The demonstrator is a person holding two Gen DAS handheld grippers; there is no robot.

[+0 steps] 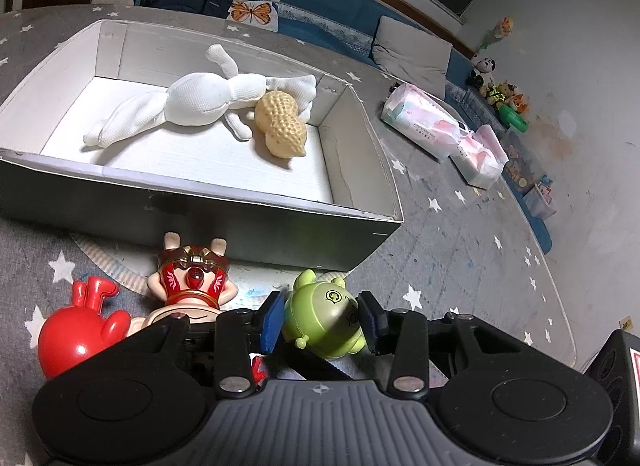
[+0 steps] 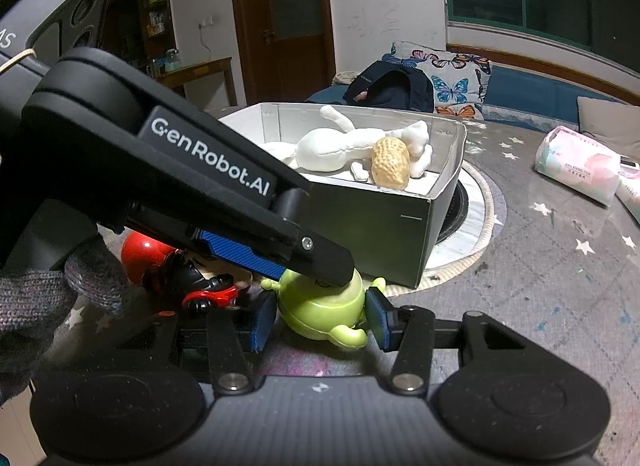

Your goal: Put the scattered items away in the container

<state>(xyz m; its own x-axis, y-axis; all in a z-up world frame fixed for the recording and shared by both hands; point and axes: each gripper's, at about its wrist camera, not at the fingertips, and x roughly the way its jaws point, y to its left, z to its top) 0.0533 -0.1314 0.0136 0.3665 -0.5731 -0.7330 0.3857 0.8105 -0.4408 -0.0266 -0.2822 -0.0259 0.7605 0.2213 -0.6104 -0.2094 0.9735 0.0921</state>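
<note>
A green round toy [image 1: 324, 318] lies on the starred grey mat just in front of the open cardboard box [image 1: 200, 221]. My left gripper [image 1: 320, 308] straddles it, open, its blue pads close beside the toy's flanks. In the right wrist view my right gripper [image 2: 320, 318] is shut on the same green toy [image 2: 320, 310], one pad on each side, while a finger of the left gripper [image 2: 320, 262] lies across the toy's top. A white plush [image 1: 192, 101] and a peanut toy [image 1: 280, 125] lie inside the box. A red heart toy [image 1: 80, 334] and a red-and-gold figurine [image 1: 192, 286] lie left of the green toy.
Two pastel tissue packs [image 1: 424, 121] lie on the mat to the right of the box. A dark backpack [image 2: 392, 89] and a butterfly cushion [image 2: 452, 77] sit behind it. A gloved hand [image 2: 60, 290] holds the left gripper. Small toys [image 1: 504, 93] line the far wall.
</note>
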